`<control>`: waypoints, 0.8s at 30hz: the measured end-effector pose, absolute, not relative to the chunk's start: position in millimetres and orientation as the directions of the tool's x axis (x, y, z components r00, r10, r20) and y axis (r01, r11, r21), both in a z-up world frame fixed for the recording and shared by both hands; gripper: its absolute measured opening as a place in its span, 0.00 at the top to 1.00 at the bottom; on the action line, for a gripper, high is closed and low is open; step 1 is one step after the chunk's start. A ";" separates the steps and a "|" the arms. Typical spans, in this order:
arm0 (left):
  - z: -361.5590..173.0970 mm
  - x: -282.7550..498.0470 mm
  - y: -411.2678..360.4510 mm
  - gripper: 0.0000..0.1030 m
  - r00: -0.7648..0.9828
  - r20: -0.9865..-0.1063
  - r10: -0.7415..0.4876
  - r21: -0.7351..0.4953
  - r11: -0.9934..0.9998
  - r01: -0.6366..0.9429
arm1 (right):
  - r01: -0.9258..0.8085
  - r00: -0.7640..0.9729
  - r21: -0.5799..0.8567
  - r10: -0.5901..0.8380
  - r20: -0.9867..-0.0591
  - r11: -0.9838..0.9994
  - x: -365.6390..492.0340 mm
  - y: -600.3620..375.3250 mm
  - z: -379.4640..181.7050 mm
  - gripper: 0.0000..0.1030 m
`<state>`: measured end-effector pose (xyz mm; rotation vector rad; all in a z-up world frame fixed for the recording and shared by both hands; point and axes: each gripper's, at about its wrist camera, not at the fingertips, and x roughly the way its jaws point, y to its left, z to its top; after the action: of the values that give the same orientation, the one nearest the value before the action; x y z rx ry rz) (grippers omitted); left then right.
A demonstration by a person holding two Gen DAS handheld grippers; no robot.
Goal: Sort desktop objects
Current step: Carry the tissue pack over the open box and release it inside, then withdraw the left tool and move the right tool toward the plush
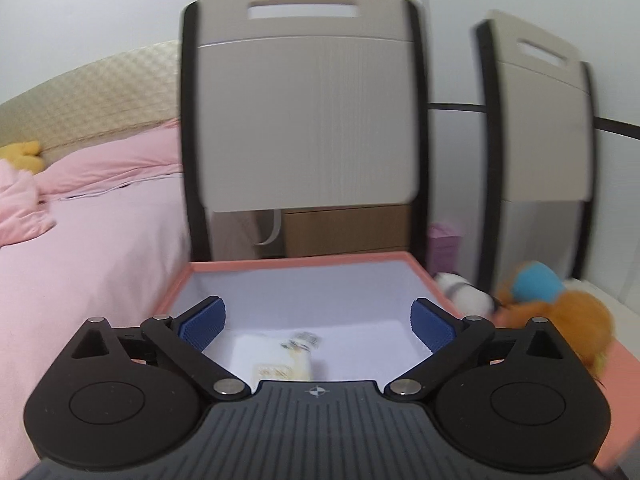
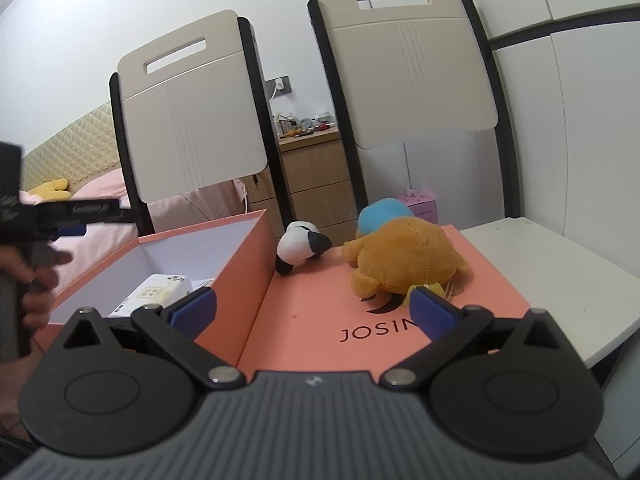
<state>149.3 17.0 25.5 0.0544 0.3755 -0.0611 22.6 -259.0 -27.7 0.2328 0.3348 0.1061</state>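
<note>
A pink box [image 1: 304,262] with a white inside stands open; a white tissue pack [image 1: 280,360] lies in it. My left gripper [image 1: 318,326] is open and empty above the box. In the right wrist view the box [image 2: 240,264] is at left with the tissue pack [image 2: 160,290] inside. Beside it lies the pink lid [image 2: 320,312] carrying a small panda plush [image 2: 300,248] and an orange plush with a blue cap [image 2: 404,260]. My right gripper [image 2: 314,310] is open and empty over the lid, just short of the orange plush. The left gripper's body [image 2: 60,212] shows at far left.
Two beige chairs [image 2: 192,120] [image 2: 412,64] stand behind the white table [image 2: 560,280]. A bed with pink bedding [image 1: 80,240] is at left. A wooden drawer unit [image 2: 316,176] and a purple box [image 2: 420,204] are behind the chairs.
</note>
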 end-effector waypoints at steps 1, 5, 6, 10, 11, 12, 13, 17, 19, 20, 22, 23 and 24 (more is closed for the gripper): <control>24.6 140.7 15.3 0.03 0.930 -0.363 -0.058 0.041 0.996 0.078 | -0.066 0.940 0.245 0.142 -0.310 0.967 21.8 -258.1 -27.3 0.00; 18.0 107.8 16.2 0.02 0.940 -0.337 -0.062 0.035 0.996 0.078 | -0.080 0.944 0.239 0.151 -0.293 0.968 19.0 -251.7 -26.0 0.00; 15.9 99.3 17.7 0.02 0.941 -0.333 -0.059 0.027 0.997 0.072 | -0.085 0.945 0.232 0.152 -0.290 0.969 18.8 -249.3 -25.8 0.00; 7.4 58.3 23.1 0.00 0.951 -0.309 0.003 0.006 1.000 -0.001 | -0.095 0.947 0.225 0.157 -0.281 0.970 19.3 -242.6 -26.1 0.00; 4.6 49.9 24.6 0.00 0.953 -0.304 0.010 -0.006 1.000 -0.013 | -0.090 0.950 0.226 0.152 -0.274 0.970 18.9 -241.7 -25.8 0.00; 1.8 43.3 26.4 0.00 0.953 -0.303 0.009 -0.024 1.000 -0.017 | -0.086 0.952 0.226 0.147 -0.268 0.970 18.8 -240.8 -25.5 0.00; 0.3 37.6 27.8 0.00 0.954 -0.300 0.011 -0.035 0.999 -0.022 | -0.084 0.954 0.225 0.144 -0.264 0.971 19.2 -239.7 -25.4 0.00; -3.9 29.9 28.3 0.00 0.965 -0.261 0.020 -0.019 1.000 -0.025 | -0.095 0.949 0.216 0.154 -0.274 0.972 23.9 -231.3 -27.8 0.00; -6.8 28.6 28.5 0.00 0.966 -0.257 0.031 0.005 1.000 -0.031 | -0.109 0.947 0.200 0.163 -0.275 0.974 26.4 -224.7 -29.6 0.00; -7.5 26.7 28.5 0.00 0.967 -0.251 0.039 0.016 0.999 -0.036 | -0.116 0.946 0.195 0.168 -0.276 0.974 27.9 -222.0 -30.6 0.00; -7.3 23.9 29.4 0.00 0.968 -0.246 0.046 0.023 0.999 -0.042 | -0.121 0.944 0.192 0.173 -0.280 0.974 30.9 -217.7 -32.5 0.00; -7.1 23.1 29.5 0.00 0.968 -0.246 0.044 0.019 0.999 -0.041 | -0.120 0.944 0.192 0.172 -0.282 0.974 32.2 -216.0 -33.2 0.00; -6.8 22.2 29.5 0.00 0.968 -0.246 0.041 0.015 0.999 -0.038 | -0.119 0.943 0.193 0.172 -0.284 0.974 33.3 -214.6 -33.6 0.00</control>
<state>22.2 29.5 -6.8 0.0106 0.2486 0.0398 33.3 -214.6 -33.6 0.1749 0.3042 0.1493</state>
